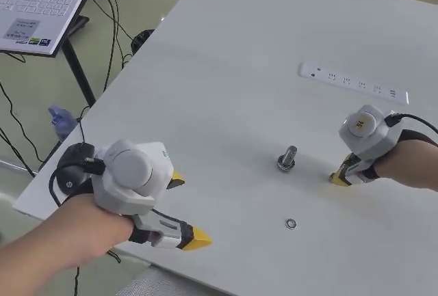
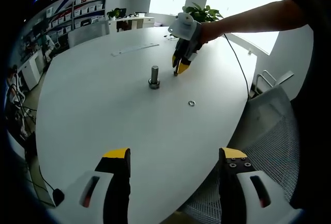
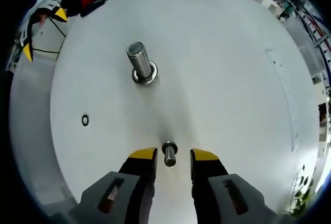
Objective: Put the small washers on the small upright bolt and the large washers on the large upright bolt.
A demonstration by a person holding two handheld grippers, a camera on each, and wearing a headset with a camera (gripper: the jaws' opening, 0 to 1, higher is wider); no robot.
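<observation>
left gripper (image 1: 186, 210): white-grey shell, yellow tips, black cable | right gripper (image 1: 340, 178): same, round white cap

The person's left hand (image 1: 65, 241) is gripping the white-and-grey left gripper (image 1: 186, 209) with its yellow-tipped black jaws, holding it almost level and aiming it forward and to the right. Its jaws are standing wide apart. The right hand (image 1: 395, 163), wrapped in a dark strap, is reaching in from the right side and tilting the matching white, yellow-tipped right gripper (image 3: 173, 154) steeply downward. Its jaws are standing parted by a narrow gap, not pressed together.
</observation>
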